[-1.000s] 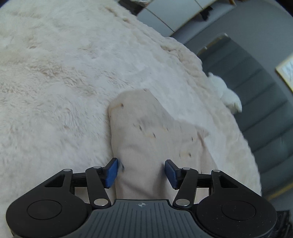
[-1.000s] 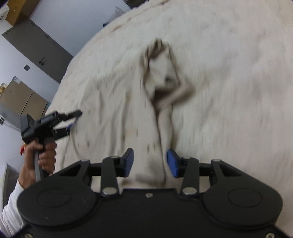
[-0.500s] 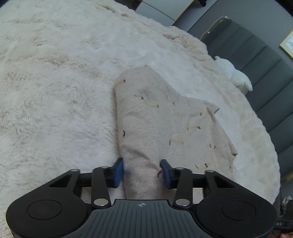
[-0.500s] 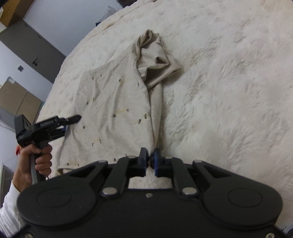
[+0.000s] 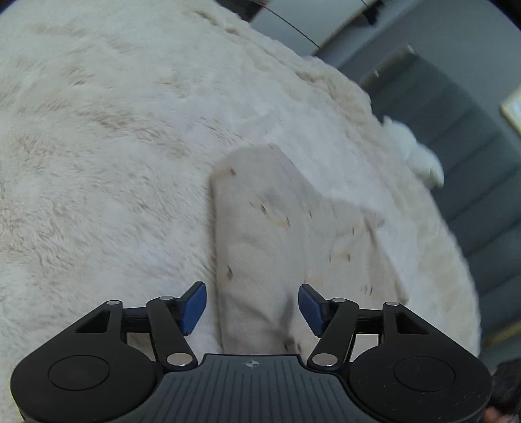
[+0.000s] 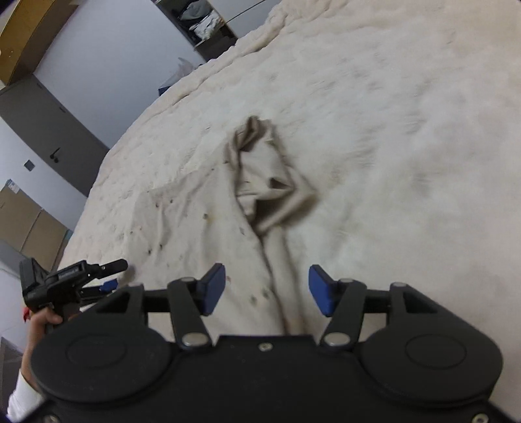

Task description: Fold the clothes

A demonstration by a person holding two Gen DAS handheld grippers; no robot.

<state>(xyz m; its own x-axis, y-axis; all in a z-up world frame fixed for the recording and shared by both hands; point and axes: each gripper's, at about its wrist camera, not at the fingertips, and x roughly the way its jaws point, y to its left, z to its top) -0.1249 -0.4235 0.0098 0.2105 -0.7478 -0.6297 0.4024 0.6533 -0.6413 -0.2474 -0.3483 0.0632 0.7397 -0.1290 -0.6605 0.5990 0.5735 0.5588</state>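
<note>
A beige garment [image 5: 260, 234] with small dark specks lies on a fluffy cream blanket [image 5: 97, 162]. Its folded left edge runs up between the blue pads of my left gripper [image 5: 252, 307]. Those jaws are opening and the pads stand clear of the cloth. In the right wrist view the garment [image 6: 195, 234] has a bunched sleeve [image 6: 270, 182], and a ridge of cloth leads down between the pads of my right gripper [image 6: 267, 289]. Its jaws are opening too, with neither pad on the cloth. A hand [image 6: 42, 320] holds the left gripper [image 6: 114, 276] at the garment's left edge.
A grey padded headboard [image 5: 472, 182] borders the blanket on the right, with a white plush toy [image 5: 416, 156] against it. Beyond the blanket's far side stand a grey door [image 6: 49, 130], cardboard boxes [image 6: 26, 224] and a shelf with clothes [image 6: 202, 22].
Half a second ago the right jaws were shut on the garment's ridge; now they stand wide and the cloth lies loose. The left jaws narrowed around the folded edge, then widened again.
</note>
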